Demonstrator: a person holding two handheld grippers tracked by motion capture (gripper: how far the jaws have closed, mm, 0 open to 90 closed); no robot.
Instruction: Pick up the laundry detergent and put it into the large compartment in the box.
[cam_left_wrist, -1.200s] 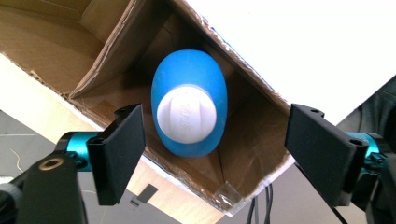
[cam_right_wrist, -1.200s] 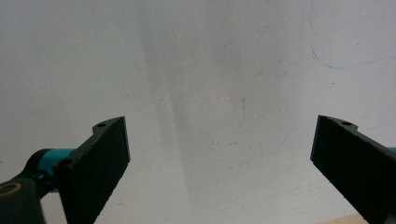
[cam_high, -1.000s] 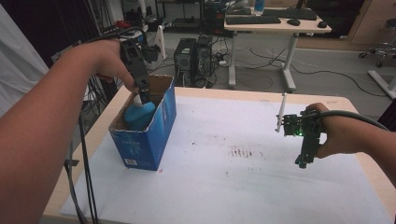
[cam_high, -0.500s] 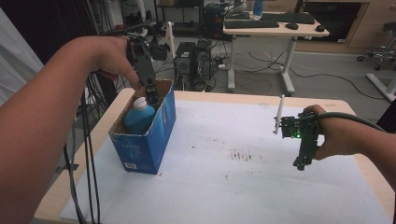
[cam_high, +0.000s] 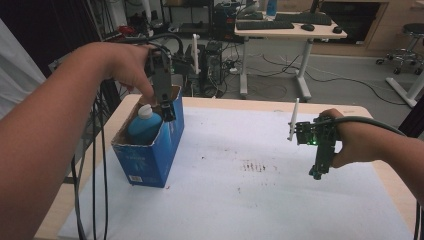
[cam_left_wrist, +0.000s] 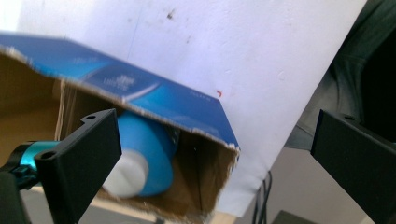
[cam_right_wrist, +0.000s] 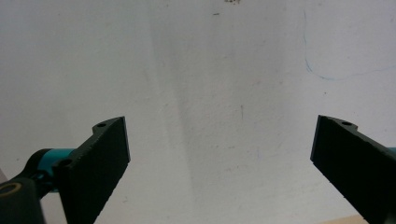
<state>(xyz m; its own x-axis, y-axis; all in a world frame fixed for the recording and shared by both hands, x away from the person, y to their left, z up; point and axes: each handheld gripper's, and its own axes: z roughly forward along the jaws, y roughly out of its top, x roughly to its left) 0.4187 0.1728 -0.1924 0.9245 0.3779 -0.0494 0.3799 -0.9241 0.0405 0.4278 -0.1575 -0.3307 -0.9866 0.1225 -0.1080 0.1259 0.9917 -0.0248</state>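
Blue carton, top open, standing at 9 o'clock on the white-covered worktop, near its left edge. Inside, a blue bottle with a white cap, leaning, cap toward 12 o'clock; from the left gripper view, bottle lying against the carton's inner wall, cap partly behind the left-hand jaw. Left gripper held over the carton's far rim at about 10 o'clock, pointing down, jaws wide apart and clear of the bottle, nothing between them. Right gripper held above bare worktop at 3 o'clock, well apart from the carton, pointing down; jaws wide apart, only marked white surface between them. Dark smudges on the covering near centre. Office desk with keyboard beyond the worktop at 12 o'clock.
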